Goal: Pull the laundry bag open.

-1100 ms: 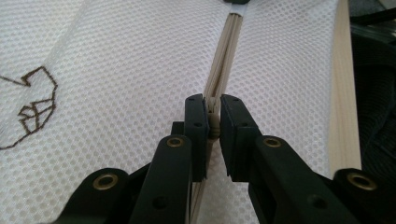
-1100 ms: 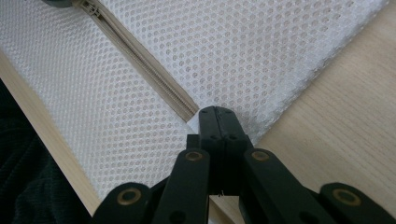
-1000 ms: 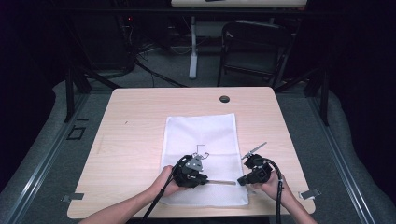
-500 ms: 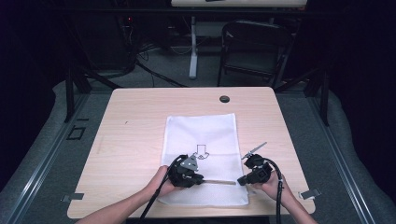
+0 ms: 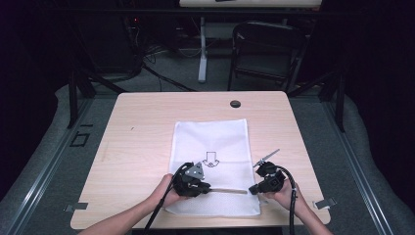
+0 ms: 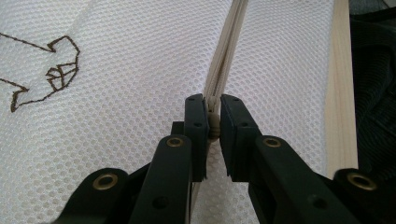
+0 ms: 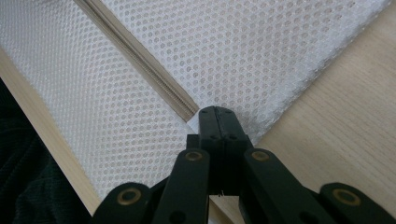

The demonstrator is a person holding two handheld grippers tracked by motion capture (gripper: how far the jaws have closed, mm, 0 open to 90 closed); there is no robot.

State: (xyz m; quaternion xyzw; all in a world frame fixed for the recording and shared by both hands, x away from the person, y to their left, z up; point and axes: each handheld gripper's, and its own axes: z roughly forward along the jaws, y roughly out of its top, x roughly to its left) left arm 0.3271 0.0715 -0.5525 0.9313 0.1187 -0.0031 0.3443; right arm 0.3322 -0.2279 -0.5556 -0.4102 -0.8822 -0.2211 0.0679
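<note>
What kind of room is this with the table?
Probably a lab or recording workroom: a light wooden table ringed by dark metal frame rails, loose black cables on the grey floor, and a black folding chair behind.

- A light wooden table (image 5: 142, 147) with rounded corners stands on grey floor.
- A white mesh bag (image 5: 211, 139) lies flat on it, right of the middle, reaching to the near edge.
- A small dark round port (image 5: 235, 104) sits in the tabletop near the far edge, well apart from the bag.
</note>
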